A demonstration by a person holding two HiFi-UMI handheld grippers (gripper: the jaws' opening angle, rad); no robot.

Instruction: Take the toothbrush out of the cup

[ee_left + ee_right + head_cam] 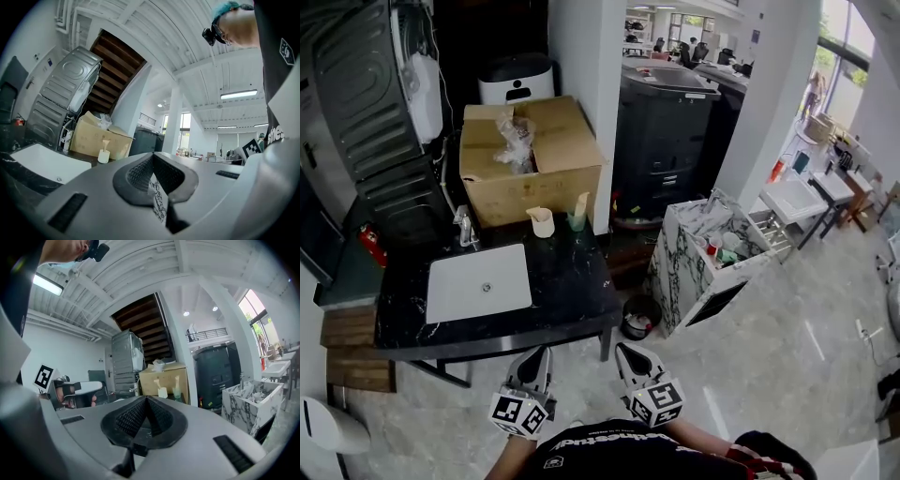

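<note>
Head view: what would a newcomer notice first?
A white sink in a black counter fills the left-centre, a big cardboard box behind it. A cream cup and a green cup stand before the box. At the bottom edge, the left gripper and right gripper are shut and empty.

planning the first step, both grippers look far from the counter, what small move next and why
Probably step toward the counter first: the left gripper and right gripper are shut and empty, near the body, well short of the cream cup and green cup at its back, each holding a stick-like thing.
</note>
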